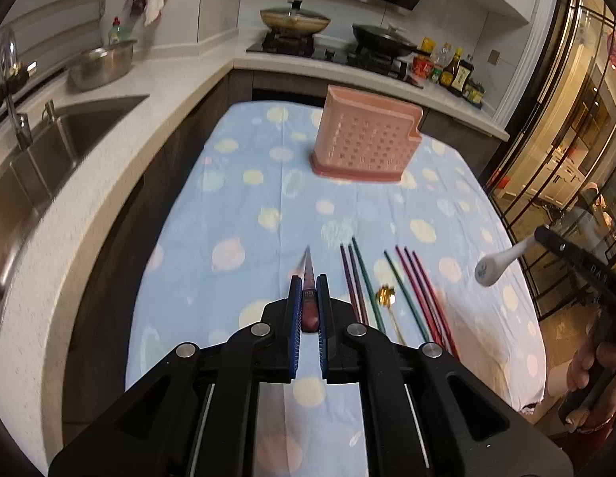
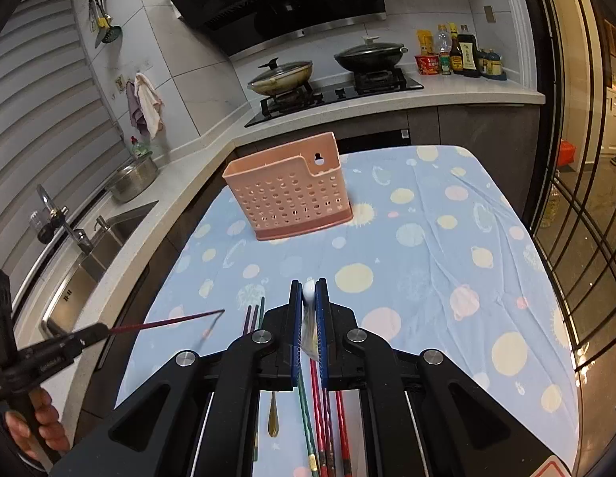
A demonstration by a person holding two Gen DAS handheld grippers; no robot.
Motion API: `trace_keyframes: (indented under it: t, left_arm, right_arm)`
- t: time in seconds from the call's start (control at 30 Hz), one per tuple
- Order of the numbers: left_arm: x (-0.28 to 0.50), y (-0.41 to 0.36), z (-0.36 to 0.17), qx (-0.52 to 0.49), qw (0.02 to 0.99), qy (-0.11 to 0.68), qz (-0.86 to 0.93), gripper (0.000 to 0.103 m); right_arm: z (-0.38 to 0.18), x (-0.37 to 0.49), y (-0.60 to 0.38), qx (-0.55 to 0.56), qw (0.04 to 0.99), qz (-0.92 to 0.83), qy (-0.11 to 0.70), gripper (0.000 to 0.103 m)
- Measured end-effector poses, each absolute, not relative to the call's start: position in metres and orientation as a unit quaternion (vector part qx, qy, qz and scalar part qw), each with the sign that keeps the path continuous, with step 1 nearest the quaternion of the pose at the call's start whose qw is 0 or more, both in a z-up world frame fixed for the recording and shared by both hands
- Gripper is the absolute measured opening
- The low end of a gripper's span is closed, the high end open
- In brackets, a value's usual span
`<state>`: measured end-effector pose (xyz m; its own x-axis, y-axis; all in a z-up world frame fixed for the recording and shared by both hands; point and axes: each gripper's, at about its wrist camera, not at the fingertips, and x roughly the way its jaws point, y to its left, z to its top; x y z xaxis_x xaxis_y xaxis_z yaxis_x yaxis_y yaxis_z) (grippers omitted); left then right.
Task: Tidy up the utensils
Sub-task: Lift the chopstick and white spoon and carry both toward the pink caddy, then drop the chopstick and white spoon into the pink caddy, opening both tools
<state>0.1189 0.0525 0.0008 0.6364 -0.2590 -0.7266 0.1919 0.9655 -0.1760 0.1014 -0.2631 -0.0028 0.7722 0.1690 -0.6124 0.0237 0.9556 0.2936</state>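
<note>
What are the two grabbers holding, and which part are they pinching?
The left gripper pinches a dark red chopstick near its thick end. The right gripper pinches a white spoon by its handle.

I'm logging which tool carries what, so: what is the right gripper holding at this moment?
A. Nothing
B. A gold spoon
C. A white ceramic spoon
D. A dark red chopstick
C: the right gripper is shut on the white ceramic spoon, seen lifted above the table from the left wrist view, while the dark red chopstick sits in the left gripper.
</note>
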Motion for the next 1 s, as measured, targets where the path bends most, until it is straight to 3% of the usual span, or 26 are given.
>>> trace_keyframes:
  t: [0.7, 0.87, 1.0]
  left_arm:
    - [0.291, -0.020, 0.162, -0.031, 0.964, 0.221, -0.147, 0.007]
    - [0.326, -0.035, 0.167, -0.028, 0.969, 0.201, -0.141, 0.007]
    - [0.354, -0.040, 0.145, -0.035, 0.962, 0.233, -0.138, 0.007]
  right_arm:
    - [0.077, 0.280, -0.285, 0.173, 0.945, 0.076, 0.268, 0.006]
    - [0.070, 0.324, -0.284, 0.181, 0.942, 0.069, 0.273, 0.007]
    - [0.042, 0.352, -0.287, 0.196, 0.930, 0.064, 0.305, 0.007]
